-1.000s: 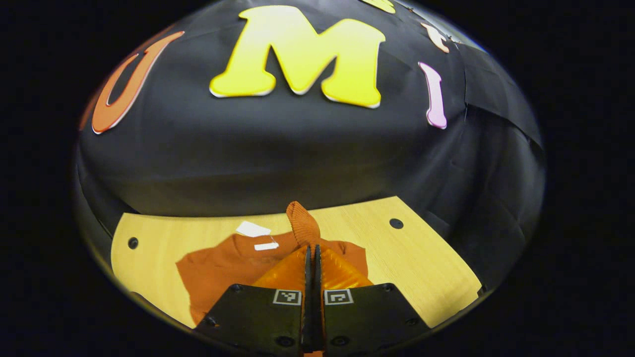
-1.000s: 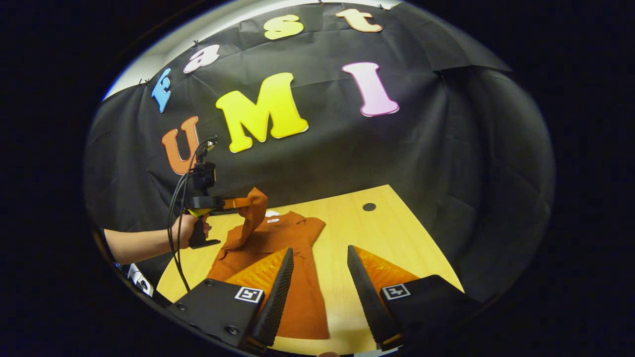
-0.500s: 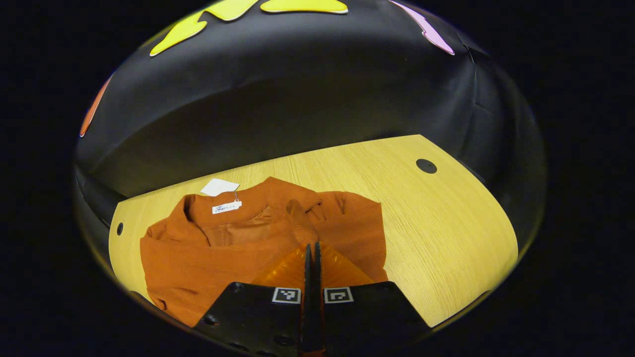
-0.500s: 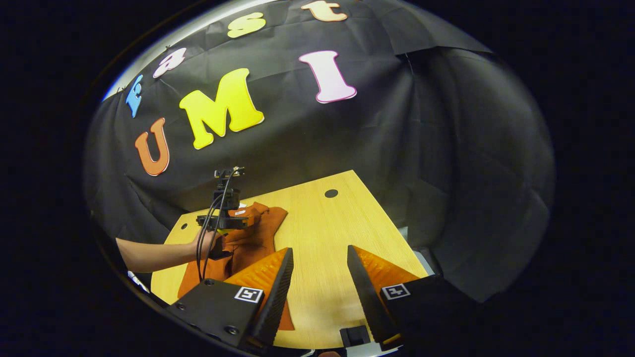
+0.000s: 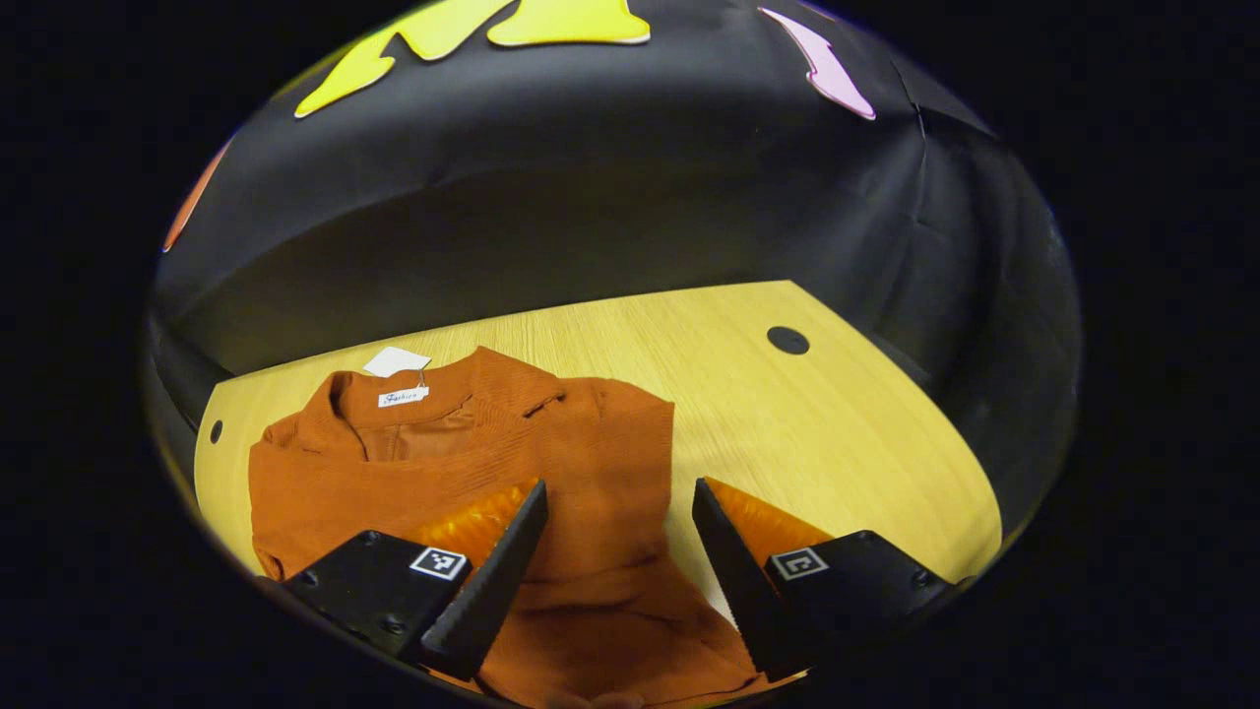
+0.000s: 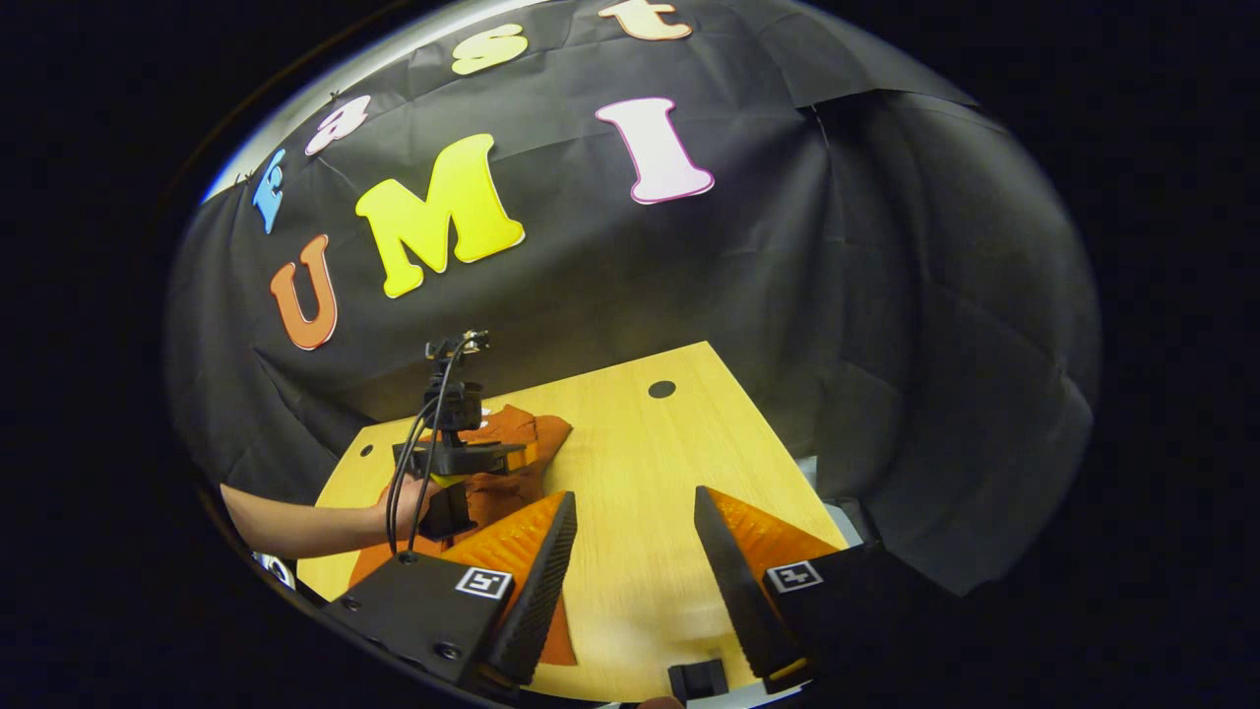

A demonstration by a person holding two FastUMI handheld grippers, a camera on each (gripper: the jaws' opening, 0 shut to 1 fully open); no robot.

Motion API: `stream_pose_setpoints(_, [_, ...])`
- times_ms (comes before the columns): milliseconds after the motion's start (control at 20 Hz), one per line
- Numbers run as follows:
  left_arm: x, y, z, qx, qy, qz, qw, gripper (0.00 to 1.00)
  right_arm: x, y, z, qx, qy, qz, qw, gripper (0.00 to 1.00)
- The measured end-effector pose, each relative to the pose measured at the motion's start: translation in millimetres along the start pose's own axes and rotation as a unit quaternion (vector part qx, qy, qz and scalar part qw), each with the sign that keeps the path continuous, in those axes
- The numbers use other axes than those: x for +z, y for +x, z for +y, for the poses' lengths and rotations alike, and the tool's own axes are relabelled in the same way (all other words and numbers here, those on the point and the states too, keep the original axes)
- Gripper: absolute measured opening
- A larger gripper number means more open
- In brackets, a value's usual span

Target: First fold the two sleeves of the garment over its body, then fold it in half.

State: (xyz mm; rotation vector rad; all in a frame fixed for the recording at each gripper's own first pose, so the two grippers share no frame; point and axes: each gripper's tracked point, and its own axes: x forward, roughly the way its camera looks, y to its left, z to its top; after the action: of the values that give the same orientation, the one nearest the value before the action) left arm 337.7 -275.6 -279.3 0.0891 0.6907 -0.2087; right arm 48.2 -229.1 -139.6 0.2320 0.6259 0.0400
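A small white label is sewn inside the collar of the orange garment. Dark writing is seen on it, but it is too small to be read. A white paper tag is hung beside it, and no writing can be made out on it. Small black-and-white square code marks are stuck on the fingers of each gripper.

Rust-orange garment, pale wood table

Left gripper has its fingers spread wide, a hand gripping its handle; right gripper also gapes.
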Motion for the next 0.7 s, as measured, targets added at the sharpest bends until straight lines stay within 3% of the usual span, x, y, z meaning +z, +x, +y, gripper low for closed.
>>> stream_pose_setpoints(250, [45, -111, 25, 0.007, -0.034, -0.100, 0.994, 0.98, 3, 3, 46, 0.016, -0.026, -0.024, 0.999, 0.93])
stream_pose_setpoints(350, [49, -161, 51, 0.020, -0.040, -0.122, 0.992, 0.97, 1, 2, 71, 0.027, -0.035, -0.029, 0.999, 0.88])
stream_pose_setpoints(400, [53, -184, 67, 0.029, -0.043, -0.140, 0.989, 0.98, 0, 2, 84, 0.032, -0.040, -0.032, 0.998, 0.94])
stream_pose_setpoints(450, [56, -206, 83, 0.040, -0.046, -0.157, 0.986, 0.98, -3, 1, 99, 0.041, -0.043, -0.034, 0.998, 0.88])
stream_pose_setpoints(500, [55, -225, 96, 0.047, -0.051, -0.171, 0.983, 0.97, -5, 0, 115, 0.051, -0.045, -0.034, 0.997, 0.88])
stream_pose_setpoints(550, [49, -244, 107, 0.051, -0.057, -0.173, 0.982, 0.97, -11, 0, 130, 0.063, -0.046, -0.032, 0.996, 0.94])
stream_pose_setpoints(700, [20, -290, 144, 0.060, -0.092, -0.178, 0.978, 0.99, -27, -3, 153, 0.075, -0.051, -0.029, 0.995, 0.96])
